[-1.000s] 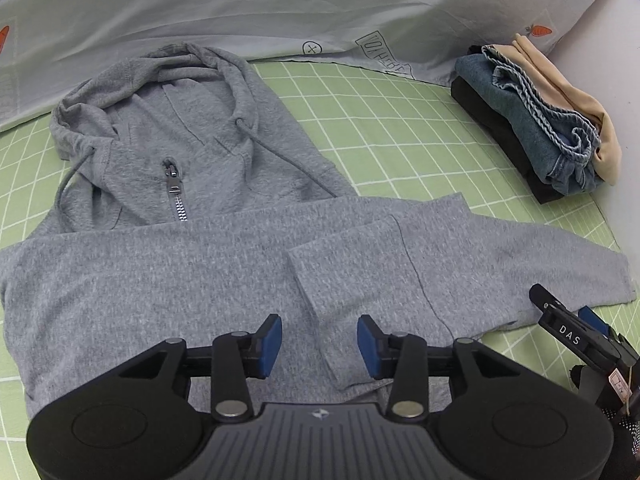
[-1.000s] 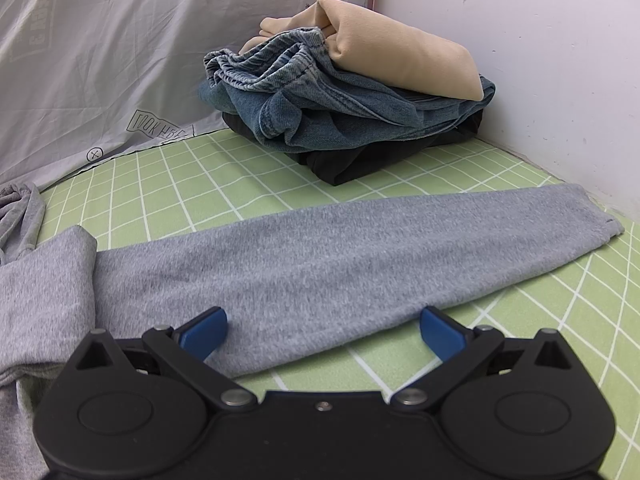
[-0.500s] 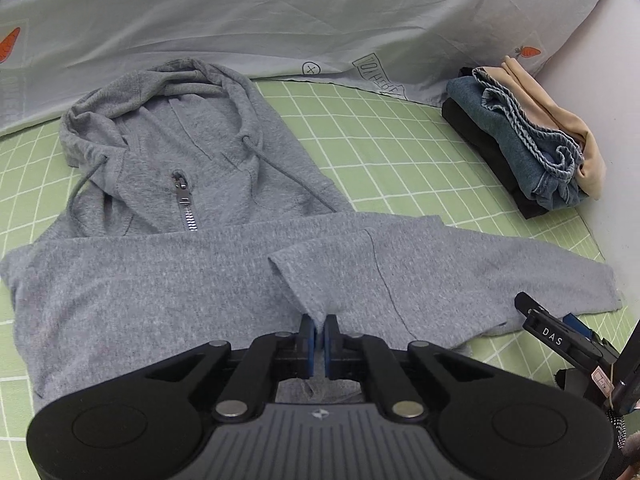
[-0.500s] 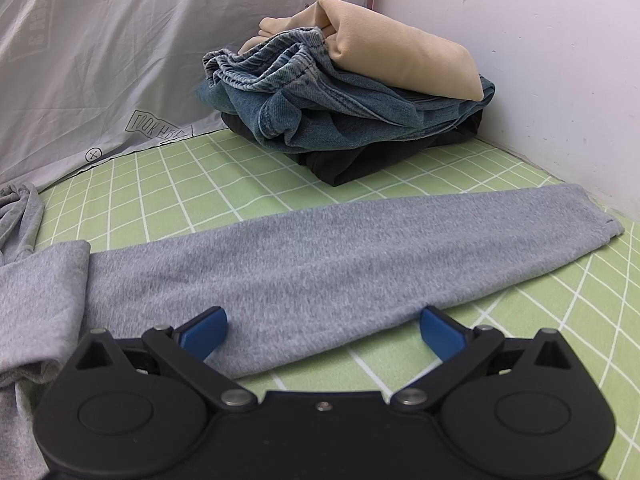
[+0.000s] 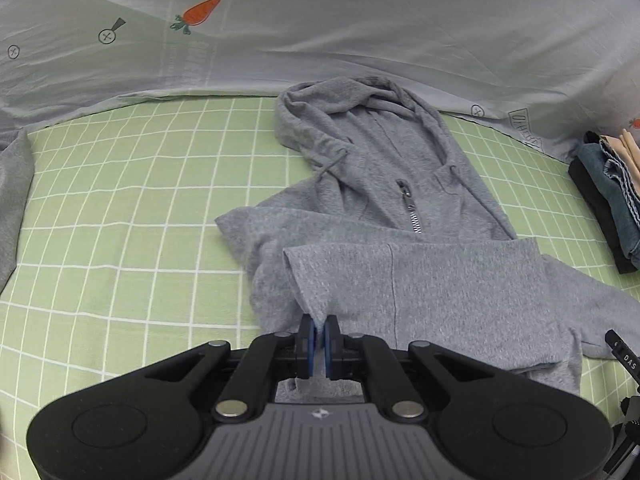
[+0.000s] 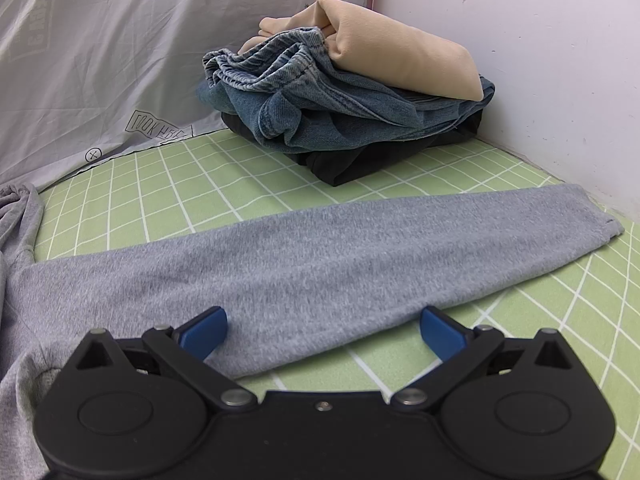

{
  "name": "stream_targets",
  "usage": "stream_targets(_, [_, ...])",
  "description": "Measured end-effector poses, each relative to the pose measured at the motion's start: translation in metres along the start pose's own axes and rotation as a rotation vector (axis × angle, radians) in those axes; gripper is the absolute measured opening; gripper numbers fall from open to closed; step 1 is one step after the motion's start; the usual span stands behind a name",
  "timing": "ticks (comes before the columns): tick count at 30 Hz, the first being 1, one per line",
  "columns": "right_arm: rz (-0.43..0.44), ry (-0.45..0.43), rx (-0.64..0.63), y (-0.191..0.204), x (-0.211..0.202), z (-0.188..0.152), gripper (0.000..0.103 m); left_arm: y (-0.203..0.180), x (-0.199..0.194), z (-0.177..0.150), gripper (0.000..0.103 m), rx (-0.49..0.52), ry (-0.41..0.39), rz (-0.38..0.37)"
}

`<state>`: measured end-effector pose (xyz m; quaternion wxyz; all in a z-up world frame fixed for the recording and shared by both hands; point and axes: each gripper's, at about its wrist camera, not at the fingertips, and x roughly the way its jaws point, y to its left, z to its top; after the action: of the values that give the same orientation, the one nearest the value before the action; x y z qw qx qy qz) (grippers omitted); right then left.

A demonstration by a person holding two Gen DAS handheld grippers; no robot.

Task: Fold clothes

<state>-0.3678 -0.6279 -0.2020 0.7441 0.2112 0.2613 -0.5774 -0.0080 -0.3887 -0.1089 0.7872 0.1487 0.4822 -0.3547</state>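
Observation:
A grey zip-up hoodie [image 5: 400,208] lies on the green checked sheet [image 5: 120,240], hood toward the back. My left gripper [image 5: 319,340] is shut on a folded edge of the hoodie's lower body, and the cloth rises in a fold from its blue pads. In the right wrist view one grey sleeve [image 6: 320,256] stretches flat across the sheet, its cuff at the right. My right gripper [image 6: 322,330] is open just above the sleeve's near edge, blue pads wide apart.
A stack of folded clothes [image 6: 348,92], beige on denim on black, sits in the back right corner against the white wall [image 6: 540,60]. A pale printed quilt [image 5: 320,32] lines the back. Another grey cloth [image 5: 12,200] lies at the far left edge.
My left gripper closed on the hoodie's folded edge and has carried it sideways, dragging the garment across the sheet. The right gripper has stayed open over the sleeve.

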Motion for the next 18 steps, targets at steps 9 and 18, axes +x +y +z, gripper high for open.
stream_targets(9, [0.001, 0.0, -0.001, 0.0, 0.0, 0.0, 0.103, 0.015, 0.023, -0.012, 0.01, -0.036, 0.071, 0.085])
stream_targets(18, [0.026, 0.013, -0.021, -0.004, 0.001, 0.004, 0.103, -0.003, 0.015, -0.006, 0.075, 0.014, 0.012, 0.061])
